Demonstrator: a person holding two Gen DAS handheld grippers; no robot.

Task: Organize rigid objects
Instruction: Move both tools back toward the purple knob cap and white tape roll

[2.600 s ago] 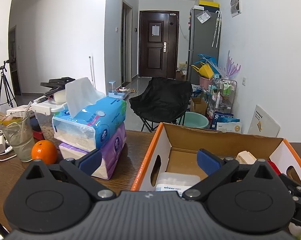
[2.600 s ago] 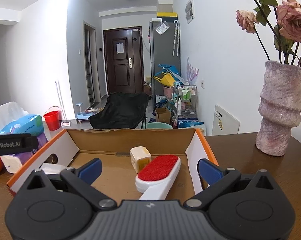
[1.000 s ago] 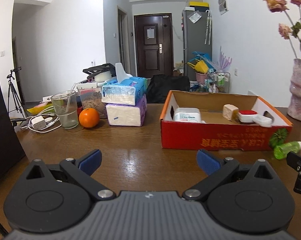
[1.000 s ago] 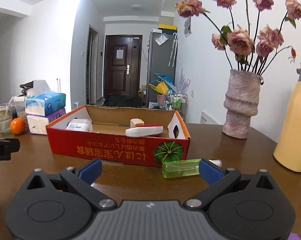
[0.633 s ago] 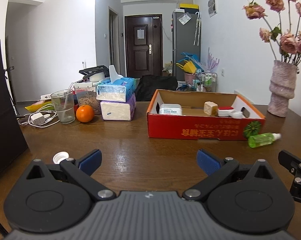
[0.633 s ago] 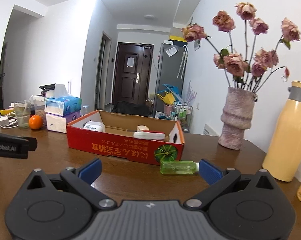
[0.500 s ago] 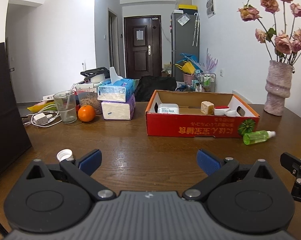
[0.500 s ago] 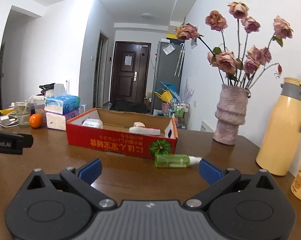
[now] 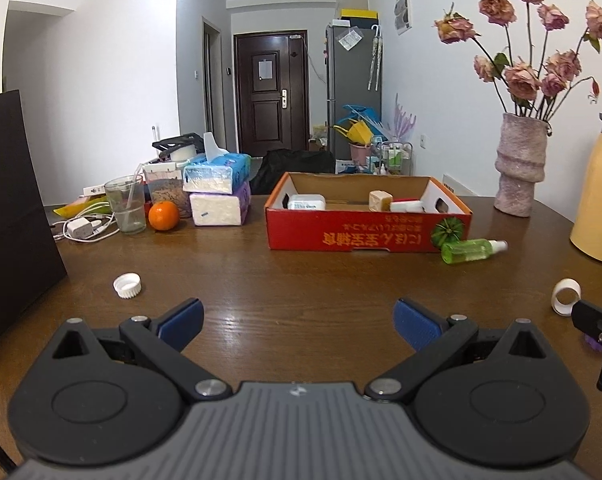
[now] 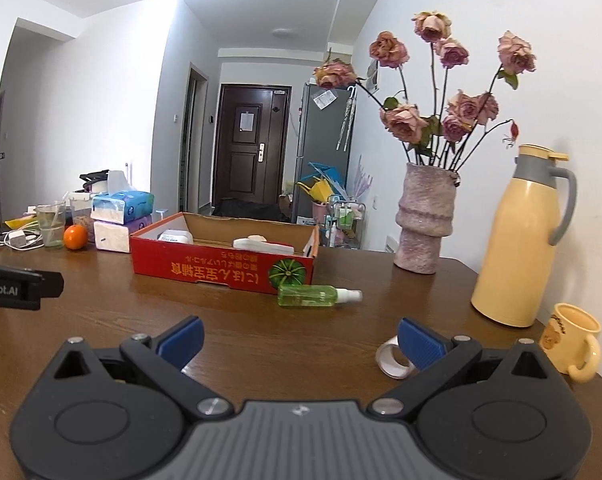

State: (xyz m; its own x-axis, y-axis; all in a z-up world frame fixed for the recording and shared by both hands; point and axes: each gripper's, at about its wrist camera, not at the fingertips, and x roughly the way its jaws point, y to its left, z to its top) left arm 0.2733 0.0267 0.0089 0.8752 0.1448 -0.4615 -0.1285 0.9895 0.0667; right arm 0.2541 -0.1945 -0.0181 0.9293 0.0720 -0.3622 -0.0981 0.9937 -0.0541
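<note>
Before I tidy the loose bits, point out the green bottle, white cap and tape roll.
green bottle (image 10: 307,295), right wrist view, mid-body
white cap (image 9: 127,285), left wrist view, rim
tape roll (image 10: 385,356), right wrist view, outer band

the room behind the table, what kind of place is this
Most likely a lived-in flat, at a dining table. A dark brown front door and a grey fridge stand down the hall, and the brown wooden table holds a vase of dried pink roses.
</note>
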